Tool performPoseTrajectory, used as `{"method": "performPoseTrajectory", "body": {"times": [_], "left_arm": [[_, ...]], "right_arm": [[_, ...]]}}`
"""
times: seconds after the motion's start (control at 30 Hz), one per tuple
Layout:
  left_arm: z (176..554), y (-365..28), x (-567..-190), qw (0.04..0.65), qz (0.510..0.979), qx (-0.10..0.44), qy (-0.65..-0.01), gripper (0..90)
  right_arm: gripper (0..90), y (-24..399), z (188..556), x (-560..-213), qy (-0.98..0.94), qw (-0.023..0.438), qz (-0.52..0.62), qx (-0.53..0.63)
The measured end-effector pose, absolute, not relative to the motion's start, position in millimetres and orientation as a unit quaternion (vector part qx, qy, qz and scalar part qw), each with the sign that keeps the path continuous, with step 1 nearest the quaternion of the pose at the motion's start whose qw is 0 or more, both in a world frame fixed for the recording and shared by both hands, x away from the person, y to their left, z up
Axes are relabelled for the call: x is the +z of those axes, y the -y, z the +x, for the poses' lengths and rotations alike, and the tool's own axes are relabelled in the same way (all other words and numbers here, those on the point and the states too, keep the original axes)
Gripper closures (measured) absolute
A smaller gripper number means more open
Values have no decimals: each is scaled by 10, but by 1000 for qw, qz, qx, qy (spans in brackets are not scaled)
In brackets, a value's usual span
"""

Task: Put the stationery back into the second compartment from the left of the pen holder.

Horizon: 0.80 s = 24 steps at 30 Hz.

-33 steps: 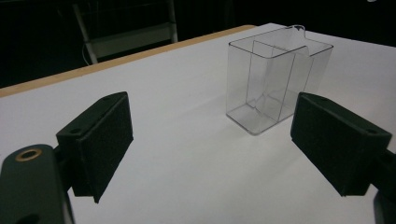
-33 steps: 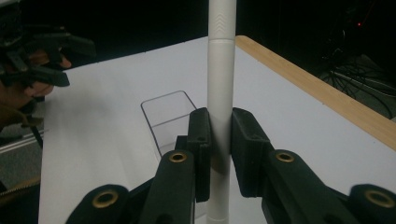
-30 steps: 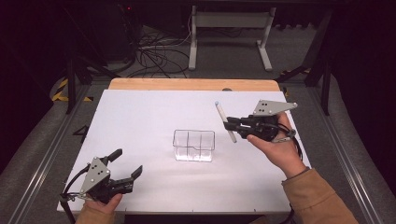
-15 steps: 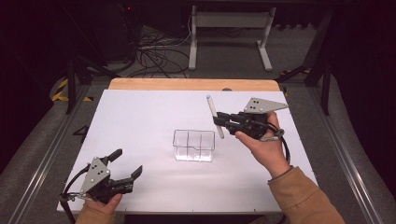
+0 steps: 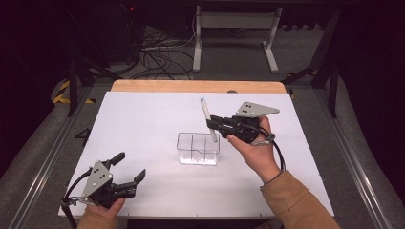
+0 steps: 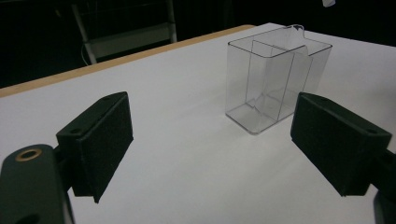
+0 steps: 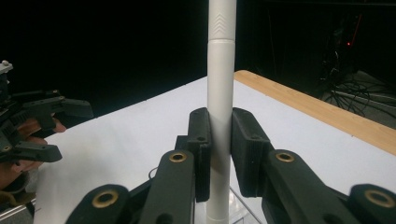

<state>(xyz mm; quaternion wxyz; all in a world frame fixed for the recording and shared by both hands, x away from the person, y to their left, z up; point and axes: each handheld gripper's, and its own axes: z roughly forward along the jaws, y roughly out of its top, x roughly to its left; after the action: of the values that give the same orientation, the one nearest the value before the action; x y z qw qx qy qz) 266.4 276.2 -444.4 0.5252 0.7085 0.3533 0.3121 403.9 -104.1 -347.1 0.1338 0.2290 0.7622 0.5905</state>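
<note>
Right gripper (image 5: 213, 125) clamped on one smooth, matte silver pen (image 7: 219, 93), held nearly upright, tip just above one clear, hard-walled plastic organizer (image 5: 198, 149) split into compartments. Carried leftward since a second ago, from beside the box to over its right edge. Left gripper (image 5: 130, 171) spread wide, empty, unmoved on the white table (image 5: 143, 119).

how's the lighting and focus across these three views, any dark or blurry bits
High view: white table evenly lit, surroundings dark, slightly soft. Left gripper view: clear divided container fairly sharp, near pads dim and soft. Right gripper view: white pen bright against a black background, pads close and a little blurred.
</note>
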Motion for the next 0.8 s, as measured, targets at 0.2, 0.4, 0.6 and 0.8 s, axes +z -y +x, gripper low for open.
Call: {"method": "performPoseTrajectory", "body": {"times": [0.2,0.4,0.6,0.8], "left_arm": [[2664,-2763,-4444,525,708,312,-354,137],[2664,-2765,-4445,525,709,312,-353,137],[2664,-2767,-4445,525,709,312,-353,137],[2665,-2769,-4445,525,709,312,-352,137]], "right_arm": [[788,938,4059,-3531,-756,136,237,594],[789,833,4079,-3617,-750,136,250,596],[788,751,4095,-3696,-747,131,259,598],[788,696,4076,-3759,-745,130,262,599]]}}
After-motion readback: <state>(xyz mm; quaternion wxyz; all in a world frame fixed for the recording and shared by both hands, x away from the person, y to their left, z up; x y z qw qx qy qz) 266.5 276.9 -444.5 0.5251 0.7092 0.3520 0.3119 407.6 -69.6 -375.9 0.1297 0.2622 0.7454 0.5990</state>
